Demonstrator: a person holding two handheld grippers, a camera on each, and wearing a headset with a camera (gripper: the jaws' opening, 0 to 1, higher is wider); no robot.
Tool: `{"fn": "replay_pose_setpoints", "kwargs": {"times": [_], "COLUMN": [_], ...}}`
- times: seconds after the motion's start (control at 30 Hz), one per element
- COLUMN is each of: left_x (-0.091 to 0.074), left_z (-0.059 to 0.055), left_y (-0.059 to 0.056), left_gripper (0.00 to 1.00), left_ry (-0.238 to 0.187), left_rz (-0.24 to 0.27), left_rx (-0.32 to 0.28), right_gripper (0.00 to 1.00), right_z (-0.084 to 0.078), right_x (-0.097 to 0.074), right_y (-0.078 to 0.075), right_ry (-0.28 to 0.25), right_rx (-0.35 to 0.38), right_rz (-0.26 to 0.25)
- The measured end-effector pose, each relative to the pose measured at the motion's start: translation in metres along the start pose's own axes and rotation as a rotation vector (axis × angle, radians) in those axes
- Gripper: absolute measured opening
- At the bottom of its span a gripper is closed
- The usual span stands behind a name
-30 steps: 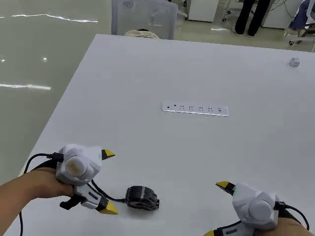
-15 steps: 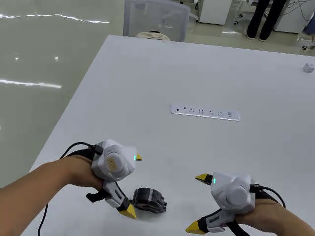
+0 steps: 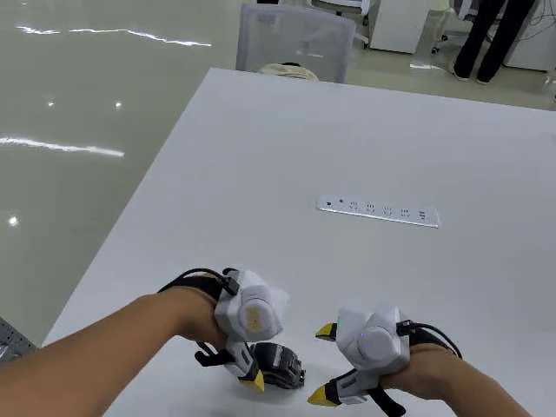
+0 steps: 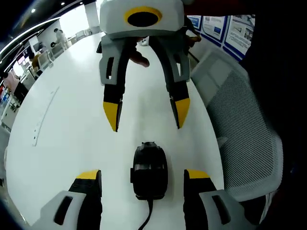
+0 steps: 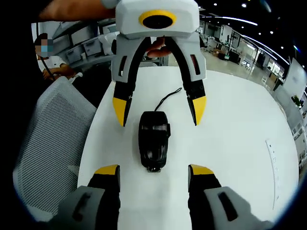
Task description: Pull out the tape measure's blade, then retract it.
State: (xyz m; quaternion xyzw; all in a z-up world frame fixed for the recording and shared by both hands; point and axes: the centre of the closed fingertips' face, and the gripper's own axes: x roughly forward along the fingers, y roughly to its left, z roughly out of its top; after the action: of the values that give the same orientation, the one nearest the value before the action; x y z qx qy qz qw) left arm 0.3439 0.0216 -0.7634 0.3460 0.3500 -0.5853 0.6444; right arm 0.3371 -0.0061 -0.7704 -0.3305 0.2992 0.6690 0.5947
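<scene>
A black tape measure (image 3: 282, 366) lies on the white table (image 3: 347, 130) near its front edge, with a cord trailing from it. My left gripper (image 3: 258, 370) is open and straddles it. In the left gripper view the case (image 4: 149, 165) sits between my yellow-tipped jaws with gaps on both sides. My right gripper (image 3: 323, 363) is open too and faces the left one from the right, just short of the tape measure (image 5: 154, 138). The left gripper's fingertips (image 5: 197, 108) point back at it. No blade is drawn out of the case.
A white power strip (image 3: 378, 211) lies mid-table. A grey mesh chair (image 3: 295, 39) stands at the far end, and another mesh chair (image 4: 240, 120) stands beside the near edge. A person (image 3: 486, 35) stands far right. The table's left edge runs close to my left arm.
Both grippers have closed in on the tape measure: the left went from beside it to straddling it, and the right came in from the right. The head camera has shifted as well.
</scene>
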Motion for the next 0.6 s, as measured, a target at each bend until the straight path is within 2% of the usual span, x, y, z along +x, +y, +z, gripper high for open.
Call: {"fn": "replay_pose_setpoints", "kwargs": {"times": [0.03, 0.1, 0.2, 0.23, 0.3, 0.4, 0.43, 0.5, 0.57, 0.6], "left_x": [0.005, 0.013, 0.017, 0.018, 0.021, 0.026, 0.026, 0.027, 0.027, 0.026], "left_z": [0.001, -0.002, -0.007, -0.007, -0.009, -0.014, -0.017, -0.018, -0.019, -0.018], "left_y": [-0.003, -0.004, 0.000, 0.001, -0.001, -0.005, -0.007, -0.009, -0.008, -0.008], "left_gripper": [0.63, 0.61, 0.53, 0.48, 0.45, 0.44, 0.42, 0.36, 0.35, 0.35], "left_ry": [-0.002, 0.012, 0.041, 0.045, 0.046, 0.066, 0.083, 0.091, 0.090, 0.088], "left_rz": [-0.017, -0.021, 0.001, 0.006, -0.006, -0.023, -0.030, -0.035, -0.030, -0.031], "left_rx": [-0.025, -0.020, -0.007, -0.010, -0.043, -0.047, -0.040, -0.041, -0.038, -0.043], "right_gripper": [0.54, 0.50, 0.45, 0.39, 0.32, 0.34, 0.32, 0.29, 0.29, 0.26], "right_z": [-0.003, -0.010, -0.019, -0.020, -0.022, -0.029, -0.032, -0.038, -0.040, -0.035], "right_x": [0.006, 0.014, 0.023, 0.024, 0.029, 0.040, 0.042, 0.045, 0.049, 0.048], "right_y": [-0.001, -0.001, -0.002, -0.002, 0.000, 0.003, 0.007, 0.007, 0.005, 0.002], "right_ry": [0.012, 0.033, 0.063, 0.070, 0.079, 0.099, 0.117, 0.147, 0.153, 0.130], "right_rx": [0.006, 0.023, 0.032, 0.033, 0.035, 0.049, 0.038, 0.012, 0.019, 0.024], "right_rz": [0.007, 0.023, 0.026, 0.025, 0.033, 0.042, 0.047, 0.043, 0.033, 0.027]}}
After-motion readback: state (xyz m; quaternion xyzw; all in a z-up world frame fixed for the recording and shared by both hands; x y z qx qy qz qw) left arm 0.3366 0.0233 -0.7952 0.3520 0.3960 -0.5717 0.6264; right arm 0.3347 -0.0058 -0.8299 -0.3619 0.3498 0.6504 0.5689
